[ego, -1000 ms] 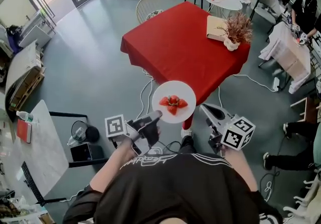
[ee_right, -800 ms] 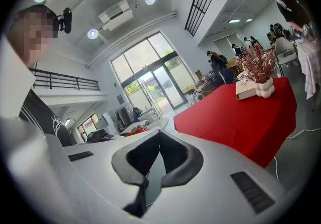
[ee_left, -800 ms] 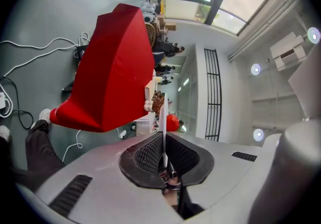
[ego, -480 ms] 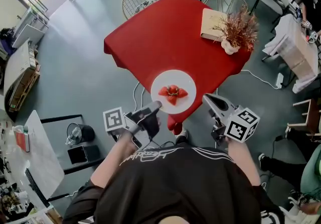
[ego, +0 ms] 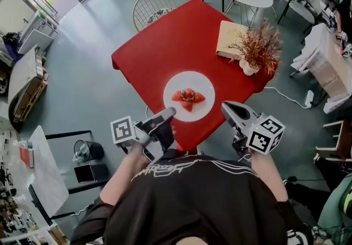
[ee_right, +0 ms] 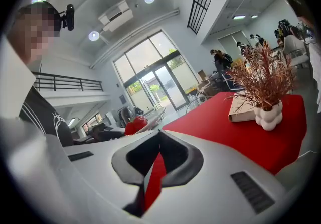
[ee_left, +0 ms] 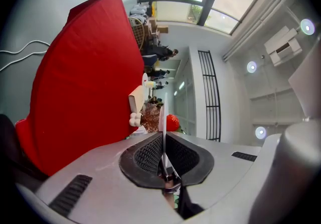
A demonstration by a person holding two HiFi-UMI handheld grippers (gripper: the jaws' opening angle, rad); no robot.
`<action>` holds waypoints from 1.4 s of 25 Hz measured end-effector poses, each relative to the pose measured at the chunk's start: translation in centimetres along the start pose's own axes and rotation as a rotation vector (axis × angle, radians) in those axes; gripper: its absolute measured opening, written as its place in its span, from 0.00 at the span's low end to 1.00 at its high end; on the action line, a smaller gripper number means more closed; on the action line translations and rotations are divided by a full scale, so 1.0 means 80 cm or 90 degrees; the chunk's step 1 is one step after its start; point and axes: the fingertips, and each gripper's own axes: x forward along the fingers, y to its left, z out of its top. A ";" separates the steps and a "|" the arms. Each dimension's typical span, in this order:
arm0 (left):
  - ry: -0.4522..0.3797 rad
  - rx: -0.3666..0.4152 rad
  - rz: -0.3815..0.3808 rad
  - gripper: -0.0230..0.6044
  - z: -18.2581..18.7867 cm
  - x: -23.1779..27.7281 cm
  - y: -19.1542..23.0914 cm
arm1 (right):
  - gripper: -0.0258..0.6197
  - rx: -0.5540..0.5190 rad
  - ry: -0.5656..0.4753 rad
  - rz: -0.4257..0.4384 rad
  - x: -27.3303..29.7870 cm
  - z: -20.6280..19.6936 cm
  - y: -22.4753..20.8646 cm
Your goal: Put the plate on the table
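Left gripper view showed my left tool (ee_left: 163,135) clamped on the white plate (ego: 204,108)'s rim. My right tool (ee_right: 160,135) was closed, empty. The plate carried strawberries (ego: 187,97).

Plate (ego: 202,108) rim hidden inside left claw (ego: 171,111)

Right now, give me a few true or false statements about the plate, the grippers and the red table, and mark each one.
1. The left gripper is clamped on the edge of the white plate. True.
2. The right gripper is holding the book. False: nothing is between its jaws, and the book lies on the far side of the table.
3. The plate carries strawberries. True.
4. The plate is over the floor, clear of the table. False: in the head view it is over the red table's near corner.
5. A white vase with dried reddish twigs stands on the table beside the book. True.
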 end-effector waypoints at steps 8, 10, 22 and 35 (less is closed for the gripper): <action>-0.011 0.003 -0.002 0.07 0.021 0.017 -0.001 | 0.05 -0.003 -0.010 -0.001 0.018 0.014 -0.019; -0.011 -0.001 -0.005 0.07 0.029 0.022 -0.001 | 0.05 -0.007 -0.009 -0.001 0.023 0.019 -0.022; 0.033 -0.010 0.001 0.07 0.075 0.066 0.003 | 0.05 0.006 -0.012 -0.039 0.048 0.036 -0.051; 0.045 -0.012 0.007 0.07 0.139 0.102 0.011 | 0.05 0.025 -0.011 -0.061 0.086 0.042 -0.081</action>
